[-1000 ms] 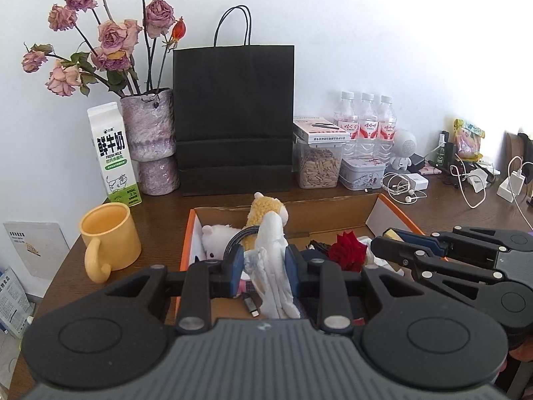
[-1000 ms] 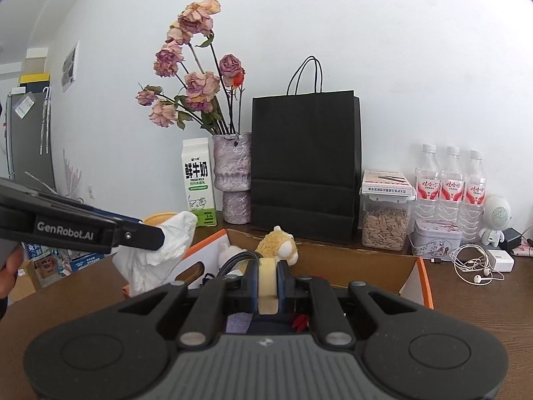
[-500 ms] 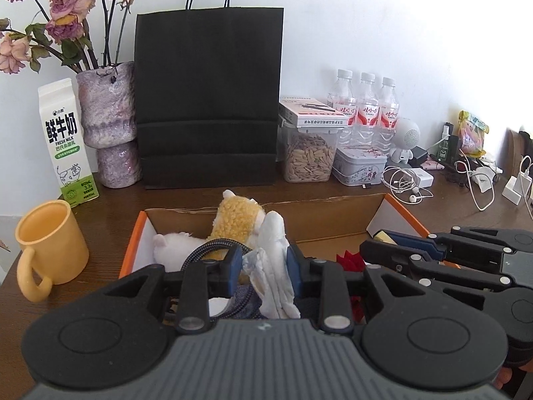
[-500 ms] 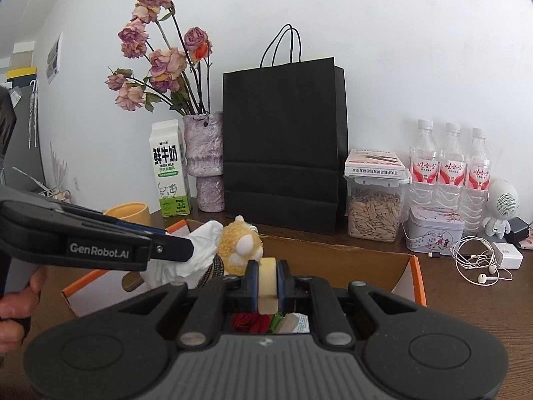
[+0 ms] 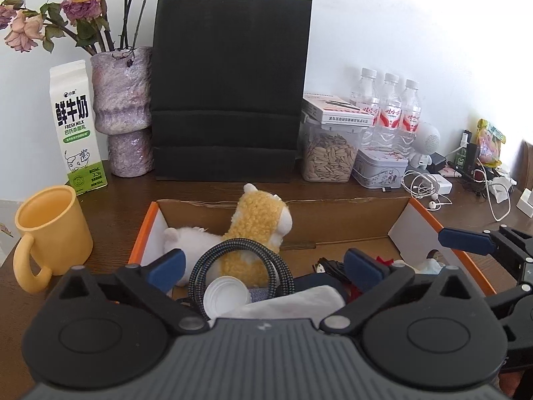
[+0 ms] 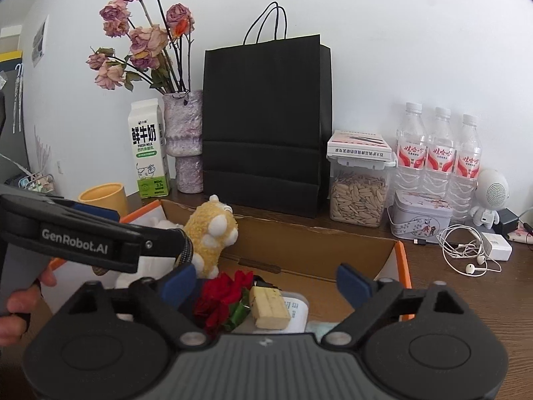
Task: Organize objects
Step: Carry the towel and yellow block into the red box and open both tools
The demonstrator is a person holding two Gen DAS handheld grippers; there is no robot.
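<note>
An open cardboard box [image 5: 333,213] with orange edges sits on the brown desk. In it lie a yellow plush alpaca [image 5: 256,223], a white plush [image 5: 193,240], a braided cable coil [image 5: 233,250], a white cap [image 5: 226,296] and a white crumpled tissue [image 5: 296,303]. My left gripper [image 5: 266,266] is open and empty above the tissue. My right gripper [image 6: 263,280] is open and empty above a red rose [image 6: 223,293] and a pale yellow block [image 6: 269,306] lying in the box [image 6: 316,243].
A yellow mug [image 5: 50,233], milk carton [image 5: 78,126], vase of dried roses [image 5: 123,110] and black paper bag [image 5: 230,86] stand behind the box. A seed jar [image 5: 329,153], tin, water bottles [image 5: 386,113], earphones and chargers crowd the right.
Both grippers have opened. The left let go of the white tissue and the right let go of the yellow block; both now lie in the box.
</note>
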